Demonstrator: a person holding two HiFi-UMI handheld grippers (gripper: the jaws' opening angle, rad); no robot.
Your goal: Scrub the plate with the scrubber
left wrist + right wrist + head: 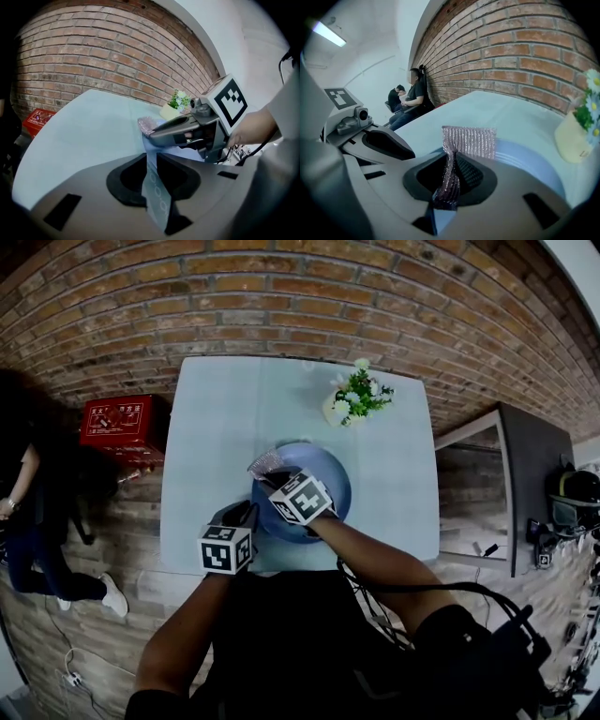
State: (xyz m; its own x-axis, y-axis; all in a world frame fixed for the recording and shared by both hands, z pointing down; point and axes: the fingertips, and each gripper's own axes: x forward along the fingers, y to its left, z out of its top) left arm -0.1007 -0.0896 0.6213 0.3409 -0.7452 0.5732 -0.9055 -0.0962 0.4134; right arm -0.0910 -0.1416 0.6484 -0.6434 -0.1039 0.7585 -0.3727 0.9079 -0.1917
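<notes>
Blue plate (330, 486) in left gripper (247, 513); scrubber (469, 140) (pinkish mesh) in right gripper (451, 174).

White print on the red box (125, 421) at the left is too small to read.

Indoor workroom, lab-like rather than domestic: bare brick wall (281, 296), plain table (225, 427) against it, red box (122, 423) alongside, loose cable (64, 667) on the floor, people (410, 96) seated under a strip light (328, 33).
</notes>
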